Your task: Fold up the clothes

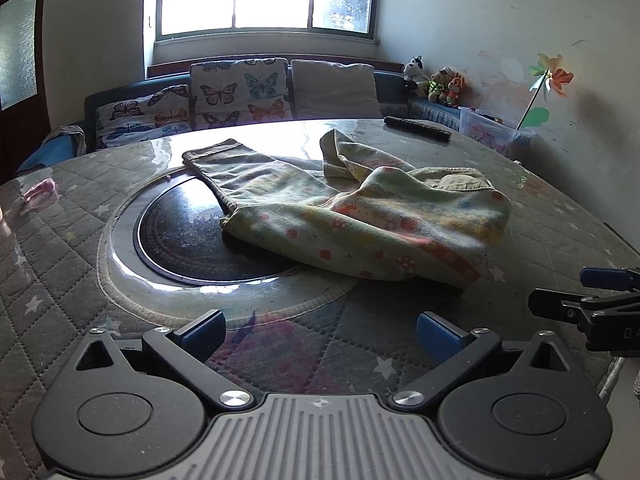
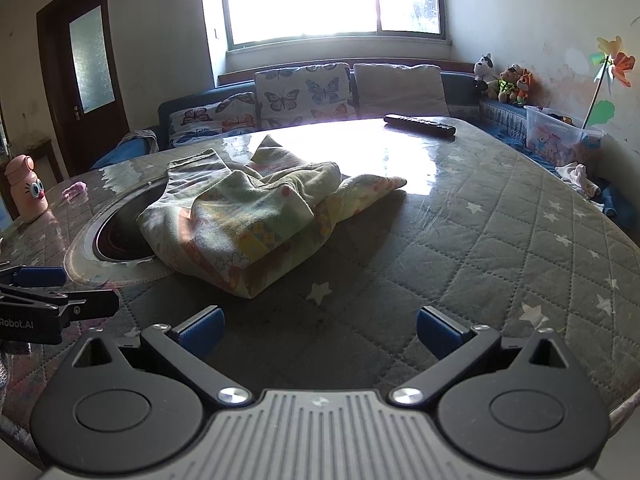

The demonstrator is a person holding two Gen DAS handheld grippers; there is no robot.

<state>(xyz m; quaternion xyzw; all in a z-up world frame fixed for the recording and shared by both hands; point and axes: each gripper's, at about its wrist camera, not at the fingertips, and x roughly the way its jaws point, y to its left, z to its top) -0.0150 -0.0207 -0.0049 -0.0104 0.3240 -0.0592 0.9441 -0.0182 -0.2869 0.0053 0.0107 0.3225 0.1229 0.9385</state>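
Yellow-green printed garment [image 1: 360, 216] lies crumpled mid-table [image 1: 60, 264], partly over the dark round inset [image 1: 180, 236]. Left gripper [image 1: 320, 330] and right gripper [image 2: 318, 328] hover short, jaws apart, empty. Pre-grasp step; next probably reach in, pinch edges, spread flat

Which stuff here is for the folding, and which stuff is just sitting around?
For folding:
pants, crumpled on the table
left tongs, open
right tongs, open

Just sitting around:
remote
pink bottle
pinwheel
plush toys
toy bin
butterfly cushions
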